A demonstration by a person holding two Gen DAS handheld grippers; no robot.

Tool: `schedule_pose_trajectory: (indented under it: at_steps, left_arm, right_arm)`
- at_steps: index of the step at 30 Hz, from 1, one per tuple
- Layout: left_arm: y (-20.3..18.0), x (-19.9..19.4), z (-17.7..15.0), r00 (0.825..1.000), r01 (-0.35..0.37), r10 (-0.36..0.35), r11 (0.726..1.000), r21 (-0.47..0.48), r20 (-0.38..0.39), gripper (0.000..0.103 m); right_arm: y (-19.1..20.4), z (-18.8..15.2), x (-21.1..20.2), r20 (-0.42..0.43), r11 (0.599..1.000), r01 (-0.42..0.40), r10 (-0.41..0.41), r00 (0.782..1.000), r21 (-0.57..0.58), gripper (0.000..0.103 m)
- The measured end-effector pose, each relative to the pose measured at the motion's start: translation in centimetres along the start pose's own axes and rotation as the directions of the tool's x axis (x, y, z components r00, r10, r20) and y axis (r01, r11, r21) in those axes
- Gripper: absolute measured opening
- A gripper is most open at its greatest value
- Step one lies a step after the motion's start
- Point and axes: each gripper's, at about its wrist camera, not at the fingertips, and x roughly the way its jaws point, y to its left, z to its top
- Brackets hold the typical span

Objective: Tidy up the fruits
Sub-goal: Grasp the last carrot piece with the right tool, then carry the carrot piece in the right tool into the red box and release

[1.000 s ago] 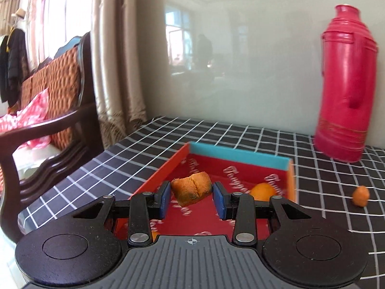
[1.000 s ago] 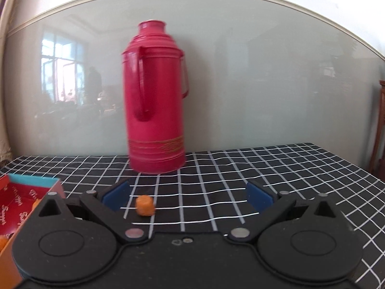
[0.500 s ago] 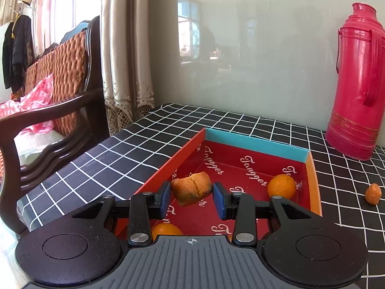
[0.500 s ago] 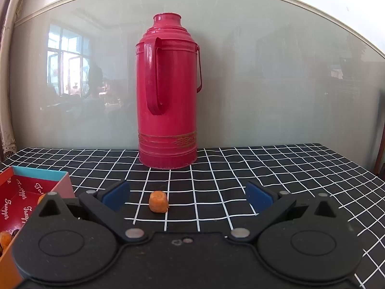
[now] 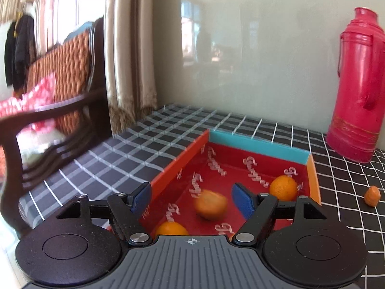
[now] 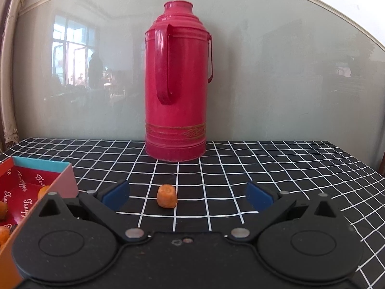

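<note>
My left gripper [image 5: 193,198] is open above a red box [image 5: 258,144] with a teal far wall. An orange fruit piece [image 5: 211,204], blurred, is in the box between and below the fingers. Two more oranges lie in the box, one at the far right [image 5: 283,187] and one at the near edge [image 5: 171,228]. My right gripper [image 6: 187,195] is open and empty, low over the table. A small orange piece [image 6: 166,199] sits on the tablecloth between its fingers; it also shows in the left wrist view [image 5: 372,195]. The box [image 6: 61,185] stands at the left.
A tall red thermos [image 6: 177,91] stands at the back by the glass wall, also in the left wrist view [image 5: 358,89]. The table has a black cloth with white grid [image 6: 276,168]. A wooden chair [image 5: 48,101] and curtain [image 5: 127,55] are beyond the table's left edge.
My left gripper opened and let go of the orange piece, which dropped into the box. The right gripper drew closer to the small piece on the cloth.
</note>
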Motion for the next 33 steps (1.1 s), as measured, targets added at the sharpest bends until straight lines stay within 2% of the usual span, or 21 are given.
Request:
schedule_pose_trajectory:
  at_steps: [3, 6, 9, 11, 13, 17, 19, 21, 22, 24, 26, 33]
  left_arm:
    - [0.5, -0.5, 0.2, 1.0, -0.007, 0.007, 1.0, -0.001, 0.029, 0.083]
    - [1.2, -0.9, 0.4, 0.998, -0.028, 0.028, 1.0, -0.004, 0.06, 0.085]
    - [2.1, -1.0, 0.6, 0.995, -0.056, 0.056, 0.998, -0.005, 0.087, 0.09]
    - [2.8, -0.9, 0.6, 0.993, -0.076, 0.076, 0.997, -0.007, 0.094, 0.091]
    - [3.6, -0.6, 0.6, 0.993, -0.085, 0.086, 0.996, -0.019, 0.086, 0.091]
    - [5.1, 0.1, 0.7, 0.992, -0.102, 0.105, 0.994, -0.043, 0.066, 0.091]
    - [5.6, 0.4, 0.6, 0.992, -0.111, 0.113, 0.993, -0.051, 0.059, 0.092]
    - [5.9, 0.6, 0.6, 0.992, -0.116, 0.118, 0.992, -0.054, 0.052, 0.092]
    - [6.1, 0.7, 0.6, 0.992, -0.118, 0.12, 0.992, -0.055, 0.05, 0.092]
    - [6.2, 0.8, 0.6, 0.991, -0.12, 0.122, 0.991, -0.055, 0.046, 0.092]
    - [6.1, 0.8, 0.5, 0.992, -0.119, 0.121, 0.991, -0.056, 0.043, 0.093]
    - [5.8, 0.7, 0.4, 0.991, -0.124, 0.126, 0.991, -0.048, 0.05, 0.093]
  right_arm:
    - [0.2, 0.0, 1.5, -0.035, 1.0, -0.004, 0.004, 0.999, 0.008, 0.097]
    - [0.7, 0.1, 3.4, -0.078, 1.0, -0.003, 0.004, 0.997, 0.005, 0.097]
    - [1.4, 0.2, 5.5, -0.122, 1.0, -0.003, 0.002, 0.992, -0.01, 0.093]
    - [1.8, 0.4, 6.9, -0.16, 1.0, -0.02, 0.017, 0.987, -0.014, 0.086]
    - [2.3, 0.4, 8.2, -0.201, 0.999, -0.032, 0.027, 0.979, -0.019, 0.07]
    - [3.0, 0.3, 9.9, -0.25, 0.999, -0.022, 0.012, 0.968, -0.037, 0.066]
    - [3.3, 0.1, 10.6, -0.273, 0.998, -0.013, -0.002, 0.962, -0.053, 0.058]
    - [3.3, 0.0, 10.5, -0.267, 0.999, -0.011, -0.001, 0.964, -0.043, 0.056]
    - [3.4, 0.0, 10.5, -0.266, 0.999, -0.015, 0.002, 0.964, -0.046, 0.052]
    - [3.7, 0.0, 10.2, -0.261, 0.998, -0.029, 0.014, 0.965, -0.055, 0.04]
    - [4.0, 0.0, 9.9, -0.251, 0.997, -0.032, 0.013, 0.968, -0.074, 0.02]
    - [3.9, 0.5, 8.7, -0.234, 0.995, -0.092, 0.08, 0.969, -0.039, 0.021]
